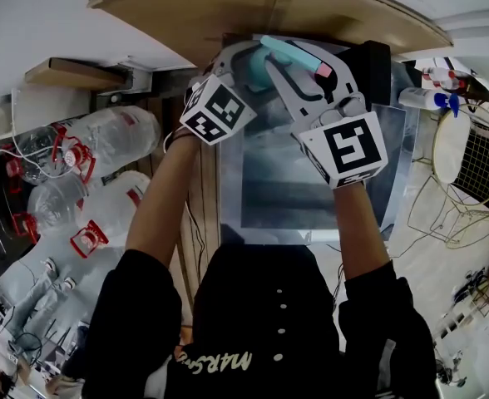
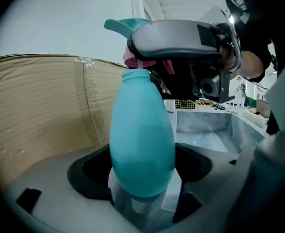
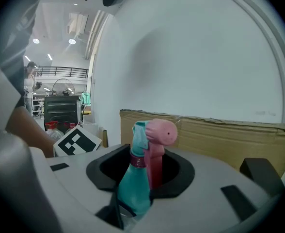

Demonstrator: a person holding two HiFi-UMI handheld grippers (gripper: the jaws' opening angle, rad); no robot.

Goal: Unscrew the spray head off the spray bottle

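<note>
Spray bottle (image 2: pixel 142 140) is held in the air between both grippers, with a cardboard sheet (image 2: pixel 40 106) behind it. Left gripper (image 2: pixel 142 171): fingers clamped on the fat lower body, neck pointing straight away along them. Right gripper (image 3: pixel 140 174): fingers closed at the top end on the spray head (image 3: pixel 154 132), pink collar (image 3: pixel 137 162) showing between them. Judgement: the twist must run about that base-to-neck axis. The right gripper turns, the left only braces.

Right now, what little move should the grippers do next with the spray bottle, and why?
Probably twist the right gripper to turn the spray head, keeping the left gripper steady. The left grips the spray bottle, the right grips at the head, which sits screwed on the neck.
</note>
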